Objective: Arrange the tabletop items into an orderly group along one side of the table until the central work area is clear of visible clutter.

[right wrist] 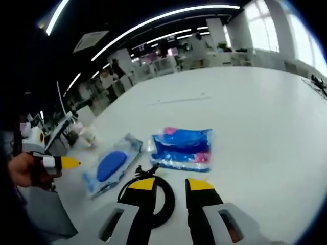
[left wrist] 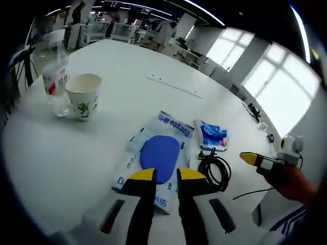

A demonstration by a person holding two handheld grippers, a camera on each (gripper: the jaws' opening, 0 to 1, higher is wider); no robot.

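My left gripper hovers open just above a flat wet-wipes pack with a blue oval lid. Right of the pack lie a small blue-and-pink packet and a coiled black cable. A paper cup and a clear water bottle stand together at the far left. The right gripper enters from the right in a hand. In the right gripper view my right gripper is open over the cable, with the packet ahead and the wipes pack to its left.
A thin white strip lies far out on the white table. The left gripper and a hand show at the left of the right gripper view. Desks and chairs stand beyond the table; windows line the right side.
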